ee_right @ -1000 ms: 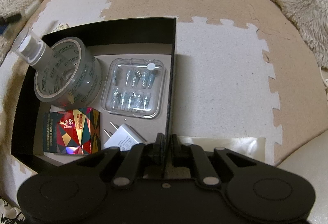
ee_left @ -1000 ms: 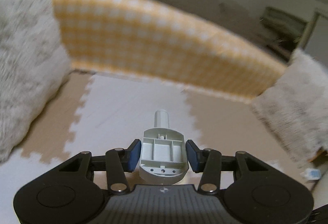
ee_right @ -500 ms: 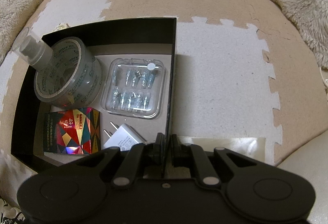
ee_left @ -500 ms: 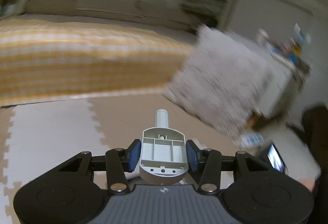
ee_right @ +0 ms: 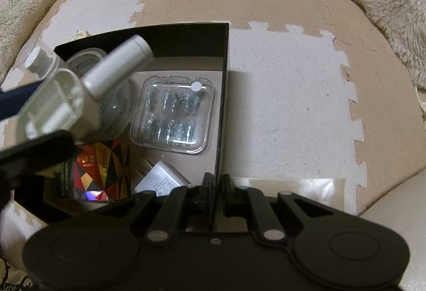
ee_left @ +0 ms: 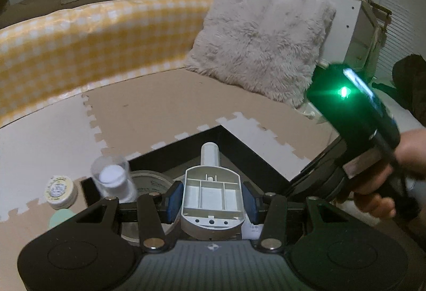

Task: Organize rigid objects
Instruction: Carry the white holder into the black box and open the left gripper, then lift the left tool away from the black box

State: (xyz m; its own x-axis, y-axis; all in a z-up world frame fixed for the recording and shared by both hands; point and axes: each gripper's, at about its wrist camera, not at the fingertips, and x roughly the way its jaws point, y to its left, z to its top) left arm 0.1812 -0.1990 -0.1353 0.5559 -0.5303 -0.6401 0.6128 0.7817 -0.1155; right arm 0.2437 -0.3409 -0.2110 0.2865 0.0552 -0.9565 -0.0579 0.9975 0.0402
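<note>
My left tool (ee_left: 211, 198) has its blue pads (ee_left: 174, 198) pressed on both sides of a grey plastic part (ee_left: 211, 195), a ribbed open shell with a round white stem pointing forward. In the right wrist view that part (ee_right: 80, 94) hangs over the left side of the black box (ee_right: 186, 38), above the tape roll (ee_right: 117, 107).

My right tool (ee_right: 215, 184) is closed down on the box's right wall, pinching its thin edge. My right hand (ee_left: 386, 179) shows in the left wrist view, wrapped around the handle.

Inside the box lie the tape roll, a clear case (ee_right: 173, 115) of small pieces, a colourful carton (ee_right: 98, 171) and a white plug (ee_right: 159, 182). A clear bottle (ee_left: 114, 179) with a white cap stands at the box's left edge, with a small round tin (ee_left: 58, 190) on the floor mat (ee_left: 159, 104) beside it. A furry cushion (ee_left: 261, 35) leans behind the box.
</note>
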